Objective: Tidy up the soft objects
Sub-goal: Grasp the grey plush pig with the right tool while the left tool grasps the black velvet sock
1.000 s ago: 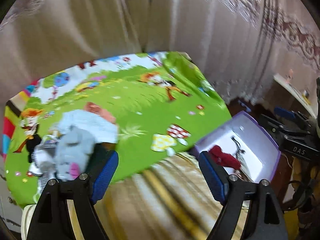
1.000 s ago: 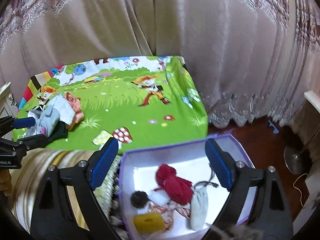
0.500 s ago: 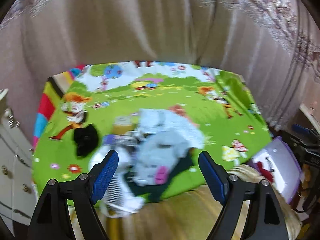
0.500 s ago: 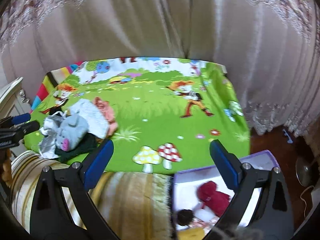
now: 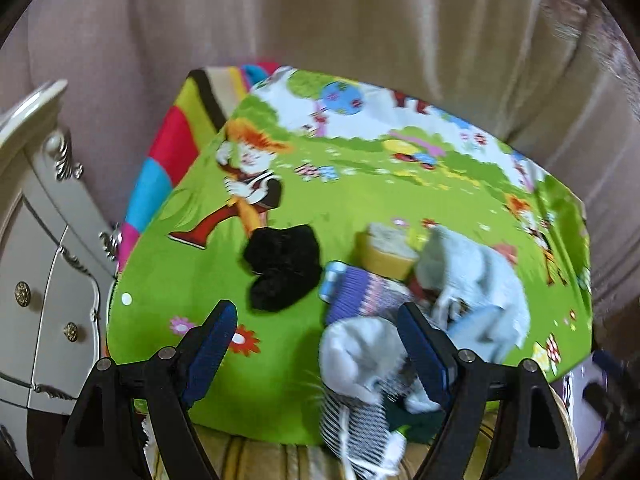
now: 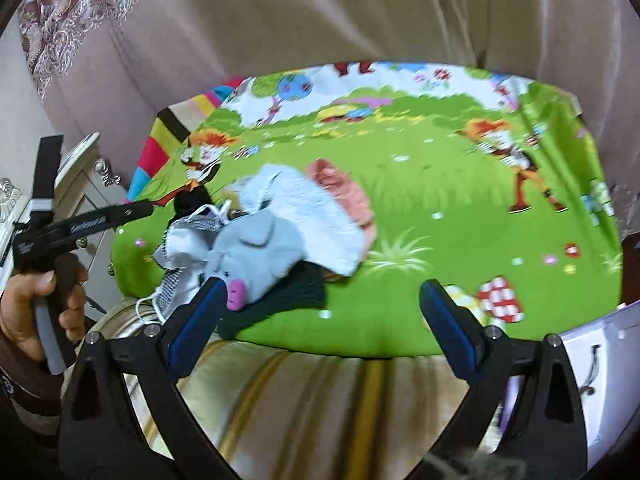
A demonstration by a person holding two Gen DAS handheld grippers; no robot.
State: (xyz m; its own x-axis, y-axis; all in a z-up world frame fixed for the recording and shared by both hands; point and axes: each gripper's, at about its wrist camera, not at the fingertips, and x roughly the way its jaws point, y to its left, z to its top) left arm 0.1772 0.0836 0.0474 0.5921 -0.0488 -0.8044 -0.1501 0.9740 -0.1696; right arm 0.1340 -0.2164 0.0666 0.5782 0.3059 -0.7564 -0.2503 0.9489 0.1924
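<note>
Hovering over heap of soft items on bright green cartoon-print mat (image 5: 360,200): left gripper (image 5: 316,344), blue-padded jaws spread wide, nothing clamped. Heap at mat's near-left edge holds grey plush pig with pink snout (image 6: 260,248), white fluffy towel (image 6: 304,212), salmon-pink cloth (image 6: 348,196), black-white striped fabric (image 5: 356,420), purple knitted sock (image 5: 360,292). Black fuzzy sock (image 5: 282,268) lies apart, left of heap. Right gripper (image 6: 320,320) empty, jaws wide, above striped beige sofa cushion (image 6: 320,400). Purple-rimmed white box (image 6: 600,344) at right.
</note>
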